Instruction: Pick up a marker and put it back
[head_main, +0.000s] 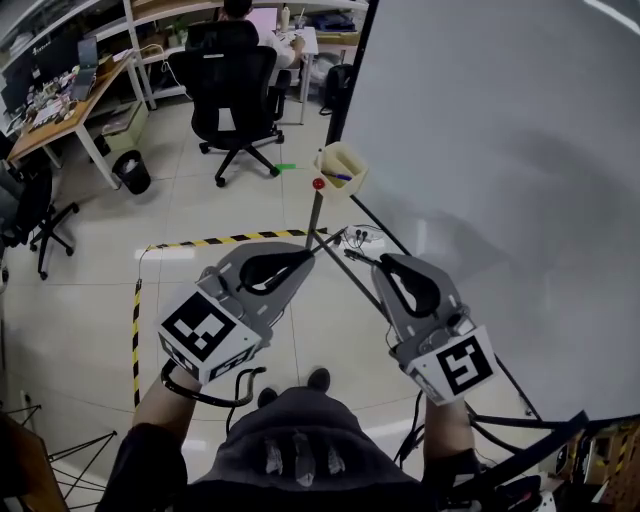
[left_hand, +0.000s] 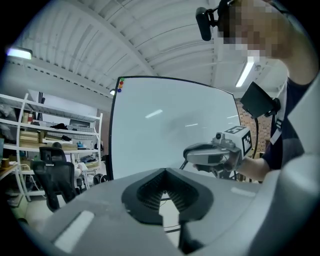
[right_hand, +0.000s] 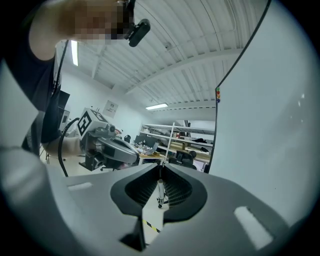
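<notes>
Whiteboard (head_main: 500, 150) corner: cream plastic holder (head_main: 347, 158), slim blue marker (head_main: 338, 176) likely light, stiff, slick; grip mid-barrel; left tongs (head_main: 309, 256), right tongs (head_main: 381, 263) pressed together, empty

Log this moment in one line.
left tongs: shut, empty | right tongs: shut, empty | marker: in cream holder at whiteboard edge | pickup: not started

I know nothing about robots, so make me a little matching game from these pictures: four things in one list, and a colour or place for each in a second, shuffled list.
Things:
1. whiteboard
2. office chair
3. marker holder
4. floor tape

Descriptions:
A. black, on wheels
B. yellow and black stripes
C. cream, at the whiteboard's edge
D. large and pale grey, filling the right of the head view

Pairs: 1-D, 2-A, 3-C, 4-B
</notes>
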